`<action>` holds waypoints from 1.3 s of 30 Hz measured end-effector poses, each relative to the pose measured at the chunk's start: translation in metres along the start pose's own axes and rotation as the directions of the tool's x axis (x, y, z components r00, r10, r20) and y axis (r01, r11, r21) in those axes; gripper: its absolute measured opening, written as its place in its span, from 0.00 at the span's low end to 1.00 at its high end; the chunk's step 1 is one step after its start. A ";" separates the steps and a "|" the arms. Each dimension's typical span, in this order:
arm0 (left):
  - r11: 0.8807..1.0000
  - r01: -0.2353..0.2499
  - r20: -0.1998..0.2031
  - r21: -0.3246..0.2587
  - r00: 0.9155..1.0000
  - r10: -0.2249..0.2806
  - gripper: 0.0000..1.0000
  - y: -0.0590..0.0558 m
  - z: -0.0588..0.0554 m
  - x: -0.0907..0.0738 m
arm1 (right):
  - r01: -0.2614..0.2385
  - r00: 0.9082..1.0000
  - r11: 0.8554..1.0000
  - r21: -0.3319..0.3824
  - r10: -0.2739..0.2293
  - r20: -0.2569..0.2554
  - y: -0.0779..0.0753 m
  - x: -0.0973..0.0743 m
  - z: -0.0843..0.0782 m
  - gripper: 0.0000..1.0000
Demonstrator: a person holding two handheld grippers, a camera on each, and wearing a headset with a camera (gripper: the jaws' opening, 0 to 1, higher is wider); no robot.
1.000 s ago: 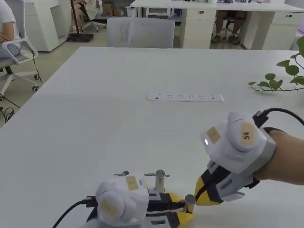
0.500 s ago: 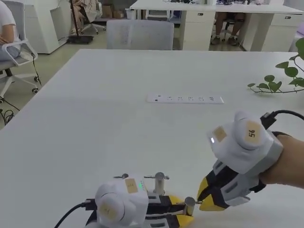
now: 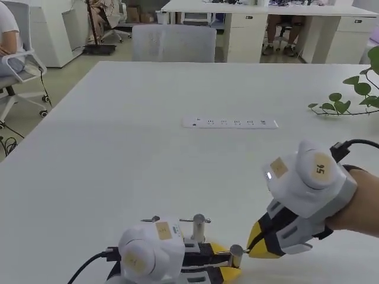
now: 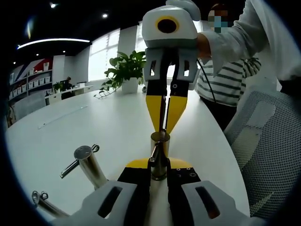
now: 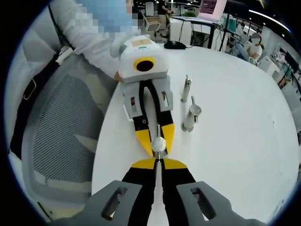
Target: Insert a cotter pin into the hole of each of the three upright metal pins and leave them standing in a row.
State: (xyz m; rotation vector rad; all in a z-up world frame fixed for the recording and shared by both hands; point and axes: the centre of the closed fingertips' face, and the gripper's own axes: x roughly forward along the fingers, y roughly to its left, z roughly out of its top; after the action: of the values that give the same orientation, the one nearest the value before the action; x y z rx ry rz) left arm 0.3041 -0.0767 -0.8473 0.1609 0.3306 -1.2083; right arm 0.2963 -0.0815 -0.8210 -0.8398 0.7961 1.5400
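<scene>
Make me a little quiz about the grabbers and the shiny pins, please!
1. True or false: the left gripper is clamped on an upright metal pin.
2. How many metal pins stand on the white table? A two, B three, C five.
3. Which thing lies mid-table, beyond both grippers?
Key: 1 true; 2 B; 3 the power strip.
</scene>
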 end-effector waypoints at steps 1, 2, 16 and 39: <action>1.000 0.000 0.000 0.000 1.000 0.000 0.11 0.000 0.000 0.000 | 0.000 1.000 1.000 -0.005 0.000 0.000 0.000 0.000 0.000 0.06; 1.000 0.000 0.000 0.000 1.000 0.000 0.11 0.000 0.000 0.000 | -0.002 1.000 1.000 -0.005 0.002 0.000 0.000 0.000 0.001 0.06; 1.000 -0.001 -0.001 0.000 1.000 0.001 0.11 0.000 0.000 0.000 | -0.006 1.000 1.000 0.025 0.005 0.016 0.001 0.002 0.003 0.09; 1.000 0.007 -0.019 -0.011 1.000 -0.007 0.20 -0.003 0.001 -0.003 | 0.026 0.997 0.990 0.137 -0.036 0.070 0.002 -0.003 -0.008 0.15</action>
State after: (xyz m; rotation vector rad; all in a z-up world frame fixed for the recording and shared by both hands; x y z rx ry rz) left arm 0.3008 -0.0756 -0.8451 0.1625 0.3547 -1.2121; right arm 0.2951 -0.0898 -0.8225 -0.6903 0.8212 1.4630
